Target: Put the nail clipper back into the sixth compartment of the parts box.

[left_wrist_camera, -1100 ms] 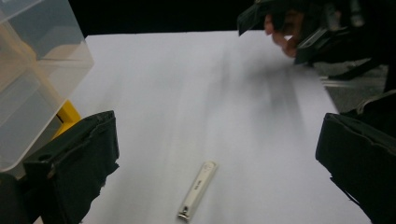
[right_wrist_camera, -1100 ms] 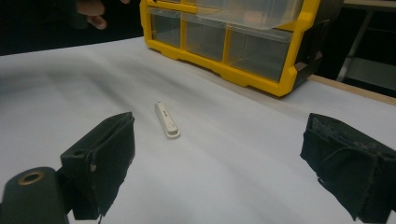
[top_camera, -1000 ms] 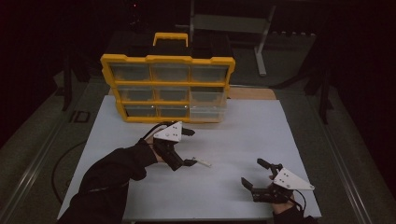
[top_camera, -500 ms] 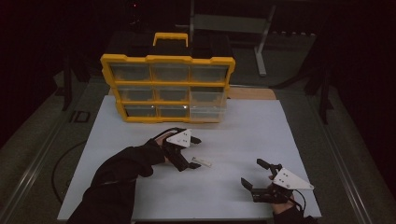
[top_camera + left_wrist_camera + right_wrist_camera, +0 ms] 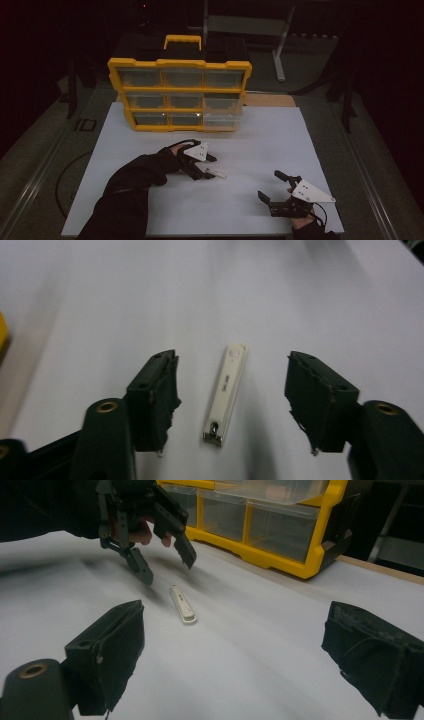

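left claw is spread wide, jaws apart, holding nothing. between its two jaws, on the white table top, lies a nail clipper, flat and lengthwise along the claw's line of sight. neither jaw touches it: one pad stands just beside it on either side, with bare table showing in each gap. the clipper's hinged end points back toward the claw, its plain end away from it.

right claw is also spread apart and empty. it rests near the table's front edge, well apart from the clipper, which lies ahead of it and slightly to one side in the right gripper view.

beyond the left claw stands a yellow drawer box with clear drawers. one drawer at the lower corner appears to sit slightly proud of the rest; this cannot be confirmed.

step in hand, as a judgement: the left claw is positioned over the clipper, ready to pick it up.

next move calls for:
- lowering the pads to table level, since the clipper is thin and flat.
- closing evenly on the long sides, so it does not skid or spin.
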Motion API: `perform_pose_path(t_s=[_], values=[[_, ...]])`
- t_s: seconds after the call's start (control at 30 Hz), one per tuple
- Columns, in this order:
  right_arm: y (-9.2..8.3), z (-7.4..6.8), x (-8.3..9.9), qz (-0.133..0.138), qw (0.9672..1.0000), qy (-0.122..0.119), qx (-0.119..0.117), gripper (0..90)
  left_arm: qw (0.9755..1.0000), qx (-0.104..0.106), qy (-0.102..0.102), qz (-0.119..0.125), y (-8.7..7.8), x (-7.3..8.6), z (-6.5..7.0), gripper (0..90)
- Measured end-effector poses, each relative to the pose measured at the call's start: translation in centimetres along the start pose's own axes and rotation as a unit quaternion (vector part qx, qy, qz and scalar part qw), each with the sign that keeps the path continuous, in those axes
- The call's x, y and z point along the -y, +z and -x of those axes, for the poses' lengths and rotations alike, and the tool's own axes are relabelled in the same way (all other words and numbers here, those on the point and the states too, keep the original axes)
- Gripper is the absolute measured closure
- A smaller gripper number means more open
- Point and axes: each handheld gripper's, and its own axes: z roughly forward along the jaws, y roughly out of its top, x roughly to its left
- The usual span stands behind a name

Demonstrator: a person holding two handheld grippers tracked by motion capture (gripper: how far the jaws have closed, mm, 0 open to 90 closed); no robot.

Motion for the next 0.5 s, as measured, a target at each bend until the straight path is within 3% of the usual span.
perform_pose_path(t_s=[0.1,0.27,0.5], values=[[0.1,0.0,0.0,-0.001,1.0,-0.001,-0.001,9.8,0.9999,0.006,0.0,-0.014,0.3,0.2,-0.1,41.5],[0.1,0.0,0.1,-0.002,1.0,-0.001,-0.002,9.9,0.998,0.013,0.002,-0.062,1.3,0.6,-0.2,48.3],[0.2,0.0,0.1,-0.004,1.0,-0.001,-0.004,9.9,0.9959,0.021,0.019,-0.085,1.9,0.0,-0.6,60.8]])
